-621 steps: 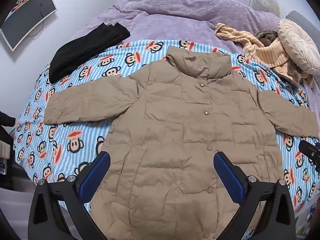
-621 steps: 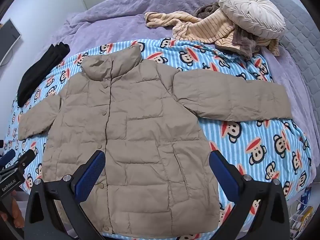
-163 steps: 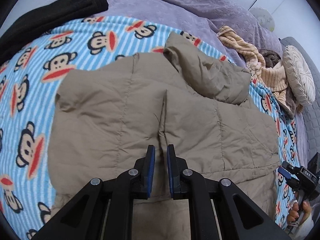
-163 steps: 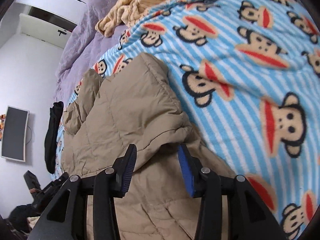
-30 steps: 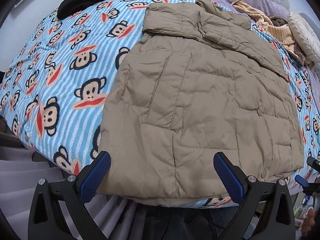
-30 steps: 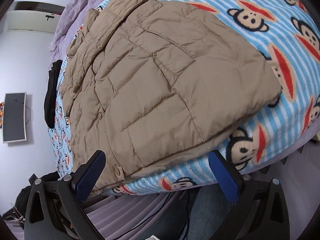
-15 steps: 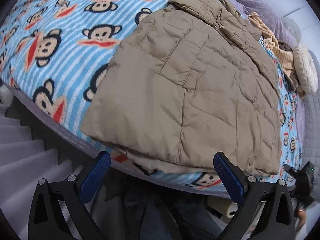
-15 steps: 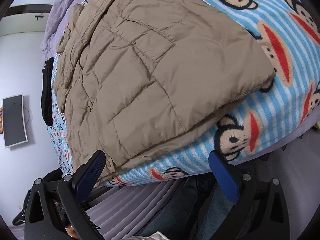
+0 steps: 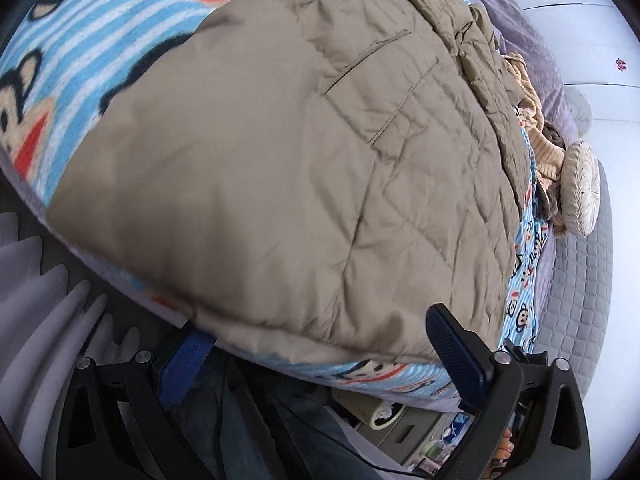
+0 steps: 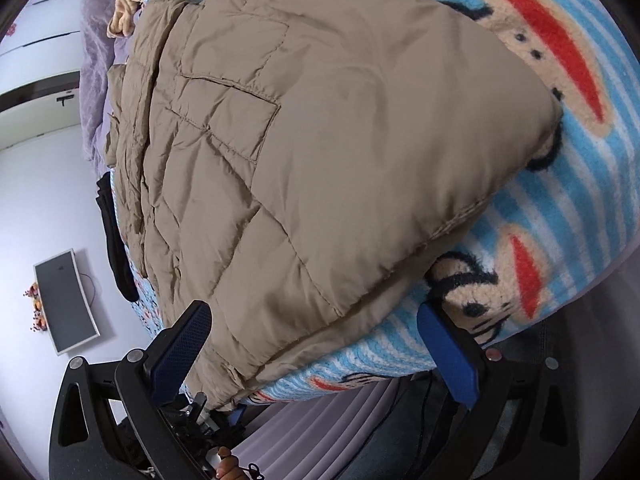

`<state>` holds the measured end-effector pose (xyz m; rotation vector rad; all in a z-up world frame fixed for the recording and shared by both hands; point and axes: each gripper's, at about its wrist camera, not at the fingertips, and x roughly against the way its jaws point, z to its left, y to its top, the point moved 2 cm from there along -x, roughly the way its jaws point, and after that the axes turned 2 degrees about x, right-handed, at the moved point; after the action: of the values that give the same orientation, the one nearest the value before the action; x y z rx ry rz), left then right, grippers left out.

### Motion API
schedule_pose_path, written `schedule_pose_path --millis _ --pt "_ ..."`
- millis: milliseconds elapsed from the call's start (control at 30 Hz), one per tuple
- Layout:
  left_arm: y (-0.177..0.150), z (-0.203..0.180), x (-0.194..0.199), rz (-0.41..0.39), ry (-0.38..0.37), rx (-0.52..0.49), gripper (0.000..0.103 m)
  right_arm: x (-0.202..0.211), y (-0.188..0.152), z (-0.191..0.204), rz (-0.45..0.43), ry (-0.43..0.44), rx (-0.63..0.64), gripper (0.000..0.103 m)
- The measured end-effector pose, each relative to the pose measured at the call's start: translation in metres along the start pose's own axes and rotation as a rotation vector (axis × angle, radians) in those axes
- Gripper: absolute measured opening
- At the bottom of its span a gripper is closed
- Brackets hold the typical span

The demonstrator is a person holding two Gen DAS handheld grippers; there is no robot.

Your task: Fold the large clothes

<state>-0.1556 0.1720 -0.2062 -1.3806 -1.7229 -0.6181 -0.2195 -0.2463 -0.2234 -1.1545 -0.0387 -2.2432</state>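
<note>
A tan quilted jacket (image 9: 280,160) lies on the monkey-print blanket (image 9: 80,40) with both sleeves folded in, its hem hanging at the bed's near edge. My left gripper (image 9: 320,360) is open and level with that hem. One finger sits below the left corner and the other against the right part of the hem. In the right wrist view the same jacket (image 10: 320,140) fills the frame. My right gripper (image 10: 314,350) is open too and straddles the hem's right corner, with blanket (image 10: 580,200) showing beside it. Nothing is gripped.
A round cream cushion (image 9: 580,188) and a beige striped garment (image 9: 532,120) lie at the bed's far end. A black garment (image 10: 116,240) rests beyond the jacket's far side. A monitor (image 10: 66,300) hangs on the wall. A grey bed skirt (image 9: 40,300) and the person's legs (image 9: 260,420) are below.
Both grippers have dropped and closed in on the jacket's hem at the bed edge, so the jacket now fills both views. Their fingers remain spread, and the jacket has not moved.
</note>
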Motion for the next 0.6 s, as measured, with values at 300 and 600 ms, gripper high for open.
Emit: schedule_pose_path --millis 300,600 --pt "0.023 -0.046 0.002 -0.018 -0.006 -0.143 0.095 0.006 0.017 0.009 -0.072 0.153 -0.065 0.102" --pt "0.036 -0.054 -0.008 0.028 -0.003 -0.194 0.047 0.008 0.012 0.010 -0.096 0.138 -0.074 0.098"
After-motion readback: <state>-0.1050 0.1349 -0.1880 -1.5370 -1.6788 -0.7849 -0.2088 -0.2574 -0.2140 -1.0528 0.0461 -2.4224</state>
